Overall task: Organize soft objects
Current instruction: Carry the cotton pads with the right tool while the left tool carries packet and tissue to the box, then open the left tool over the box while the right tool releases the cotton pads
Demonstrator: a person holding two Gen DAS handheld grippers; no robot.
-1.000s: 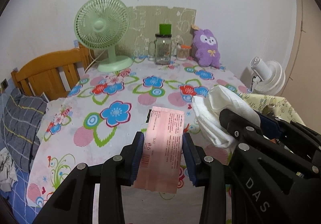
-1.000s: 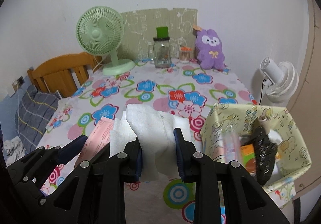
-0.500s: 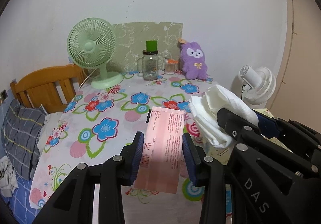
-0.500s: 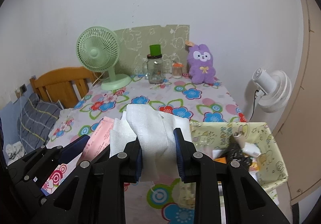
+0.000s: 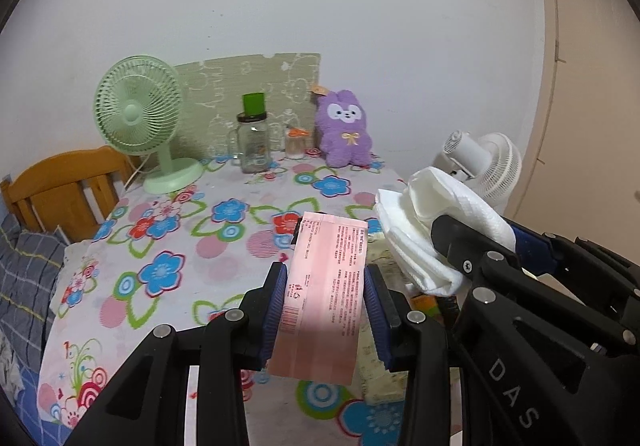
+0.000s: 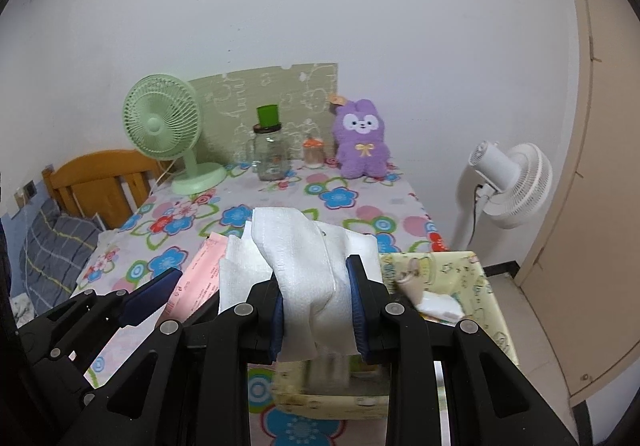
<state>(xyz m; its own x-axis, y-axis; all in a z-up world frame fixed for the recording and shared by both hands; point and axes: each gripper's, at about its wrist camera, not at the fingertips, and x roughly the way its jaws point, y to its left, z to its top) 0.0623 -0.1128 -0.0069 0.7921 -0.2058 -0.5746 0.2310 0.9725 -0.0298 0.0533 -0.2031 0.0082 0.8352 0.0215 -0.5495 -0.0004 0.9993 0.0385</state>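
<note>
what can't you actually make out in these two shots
- Print on the pink packet, left wrist view: too small to read.
- Contents of the yellow patterned box, right wrist view: mostly hidden behind the right claw and the white cloth it holds; the near part is blurred.
- The same box, left wrist view: almost wholly covered by both claws.
- Bed at the left edge, both views: cut off by the frame.

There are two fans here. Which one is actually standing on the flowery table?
The green fan, at the table's back left near the jar. The white fan stands off the table's right side.
</note>
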